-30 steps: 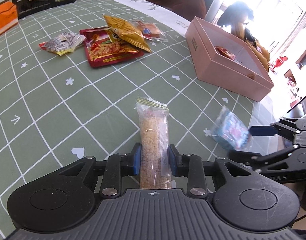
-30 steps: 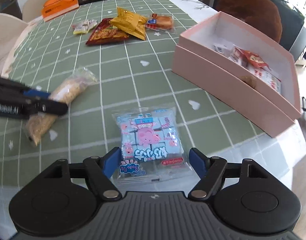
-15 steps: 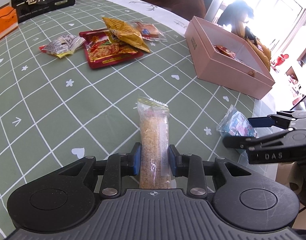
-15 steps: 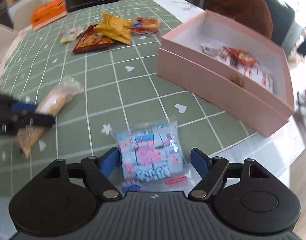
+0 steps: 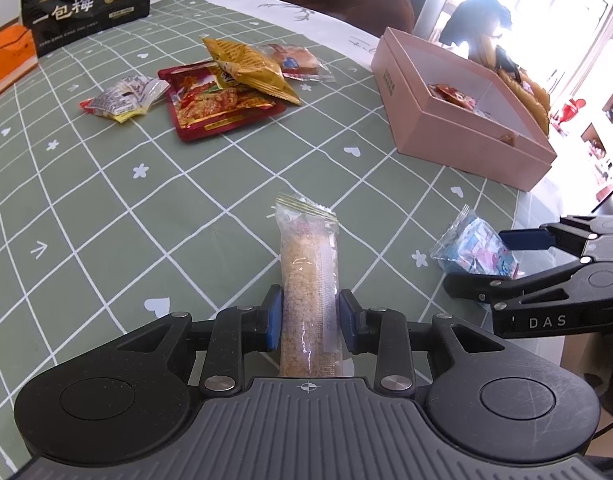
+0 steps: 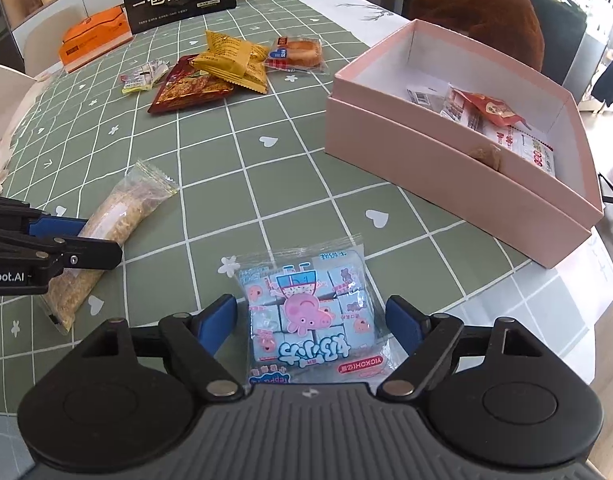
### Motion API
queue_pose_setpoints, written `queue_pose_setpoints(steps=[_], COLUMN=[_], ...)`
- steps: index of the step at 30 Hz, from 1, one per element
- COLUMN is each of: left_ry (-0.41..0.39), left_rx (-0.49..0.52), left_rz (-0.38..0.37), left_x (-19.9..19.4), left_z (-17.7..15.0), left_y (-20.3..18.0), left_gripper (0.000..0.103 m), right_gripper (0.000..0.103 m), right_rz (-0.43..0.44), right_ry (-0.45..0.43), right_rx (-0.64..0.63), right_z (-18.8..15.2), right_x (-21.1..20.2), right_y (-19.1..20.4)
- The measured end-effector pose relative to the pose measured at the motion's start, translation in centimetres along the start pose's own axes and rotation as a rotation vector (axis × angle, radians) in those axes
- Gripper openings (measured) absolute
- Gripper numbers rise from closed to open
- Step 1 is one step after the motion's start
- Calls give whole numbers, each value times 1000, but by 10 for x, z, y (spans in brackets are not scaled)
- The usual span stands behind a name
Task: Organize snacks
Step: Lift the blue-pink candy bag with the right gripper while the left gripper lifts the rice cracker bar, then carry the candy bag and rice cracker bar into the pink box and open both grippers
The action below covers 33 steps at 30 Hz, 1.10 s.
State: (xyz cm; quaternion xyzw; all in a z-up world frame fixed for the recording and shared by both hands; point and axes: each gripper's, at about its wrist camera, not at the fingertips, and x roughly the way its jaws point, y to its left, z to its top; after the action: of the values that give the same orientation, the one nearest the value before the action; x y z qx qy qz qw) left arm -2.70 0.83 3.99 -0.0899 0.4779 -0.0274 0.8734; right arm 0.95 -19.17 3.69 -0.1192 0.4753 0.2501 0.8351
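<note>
Two grippers are each standing over one snack at this moment. The left gripper (image 5: pixel 309 316) has been opening a little, and its jaws are sitting close on both sides of the long grain bar (image 5: pixel 309 280); the blue pad at 9 o'clock seems to be touching the wrapper, while a thin gap is showing at 3 o'clock, so I judge the clamp is already loose. The right gripper (image 6: pixel 311 322) has also been opening, and its jaws are standing wide apart, both clear of the blue cartoon packet (image 6: pixel 308 316), which is lying flat on the green checked tablecloth (image 6: pixel 234 152).

The risk I am seeing: both snacks are lying near the table edge, not in the pink box (image 6: pixel 458 176) at about 2 o'clock. If the grippers are closing again on the thin, slippery wrappers only, the bar may be sliding out or the packet may be crumpling. The other loose snacks, with the red pouch (image 5: pixel 220 104), are waiting at 11 o'clock.
</note>
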Motion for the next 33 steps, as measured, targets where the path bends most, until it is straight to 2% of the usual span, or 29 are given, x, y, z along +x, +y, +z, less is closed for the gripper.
queue_pose_setpoints(steps=[2,3,5,9,13,19,22,24,27,31,33], left_ry=[10,20,39,48,12,-50,-114,-173,-294,-392,-418], left_rx=[-1,-10,-32,-13,18,54,41,22,52,176,188], left_rz=[4,-1,-13,8,63,-37,-120,-170,-197,-215,-235], left_x=[0,0,0,0,0,-9,-26,-41,-72,-103,-107], left_z=[1,2,3,4,-1,10,34,61,110,159,171], left_y=[-1,-1,0,-5,-20,-56,-74,-84,-99,-120,-120], left_gripper=[35,35,35,34,32,32,32,32,32,32,32], right_gripper=[78,68,61,60,60,60,60,60,60,60,60], right_rz=[1,1,16,33,25,-3,-12,-22,-24,-31,-52], right_ry=[6,7,12,13,-1,-28,-36,-45,-84,-197,-275], right_rx=[0,-4,-11,10,36,84,107,118,137,157,161], right_z=[1,1,2,0,-3,-5,-4,-2,8,42,66], right_x=[-1,-2,-7,-16,-27,-48,-58,-67,-86,-123,-144], right_y=[0,1,1,-2,-11,-33,-43,-50,-63,-90,-106])
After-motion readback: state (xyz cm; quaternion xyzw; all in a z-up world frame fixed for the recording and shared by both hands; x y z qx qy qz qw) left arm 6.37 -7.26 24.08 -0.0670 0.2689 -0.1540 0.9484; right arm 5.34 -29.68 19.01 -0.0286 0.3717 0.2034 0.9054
